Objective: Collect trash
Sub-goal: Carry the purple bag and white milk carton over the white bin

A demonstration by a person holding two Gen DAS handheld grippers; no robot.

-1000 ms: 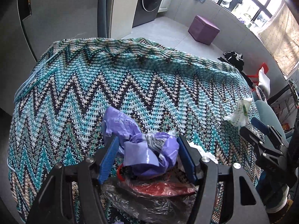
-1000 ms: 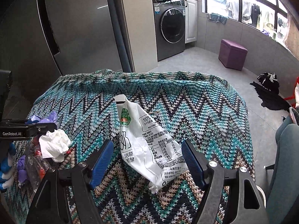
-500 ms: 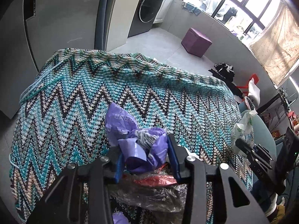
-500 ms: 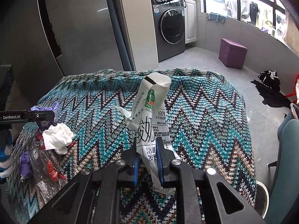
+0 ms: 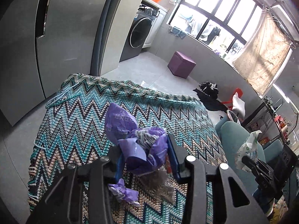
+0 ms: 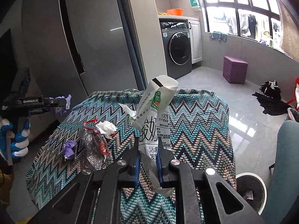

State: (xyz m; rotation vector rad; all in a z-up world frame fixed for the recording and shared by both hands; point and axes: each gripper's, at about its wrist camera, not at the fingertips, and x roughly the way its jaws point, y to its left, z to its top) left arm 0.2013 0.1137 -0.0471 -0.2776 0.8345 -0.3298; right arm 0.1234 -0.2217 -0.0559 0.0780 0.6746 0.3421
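In the left wrist view, the left gripper (image 5: pixel 144 157) was clamped on a crumpled purple bag (image 5: pixel 138 145), held clear above the zigzag-knit cloth (image 5: pixel 78 123) that covered the table. Below it lay a smaller purple scrap (image 5: pixel 124 192) and a crinkled clear wrapper (image 5: pixel 158 184). Off to the right, the right gripper's white pouch (image 5: pixel 248 149) showed beyond the cloth's edge. To carry the bag off well, the grip probably needed to stay firm, since the film was loose and bulged out past both pads; a slow, level lift would likely keep trailing folds from snagging the wrapper beneath. How deep the pads bit into the bag was hard to judge, as its folds covered them.

In the right wrist view, the right gripper (image 6: pixel 147 157) was closed on the white yogurt pouch (image 6: pixel 157 123), which stood upright above the cloth with its lower end hanging below the pads. A round bin (image 6: pixel 250 190) sat on the floor at lower right, partly cut off by a teal chair (image 6: pixel 287 160), and looked the likely drop point. A white tissue (image 6: pixel 106 127), the clear wrapper with red bits (image 6: pixel 93 145) and the purple scrap (image 6: pixel 68 148) remained on the cloth. The left gripper (image 6: pixel 54 102) was seen side-on at the left edge, so its pads could not be made out there.
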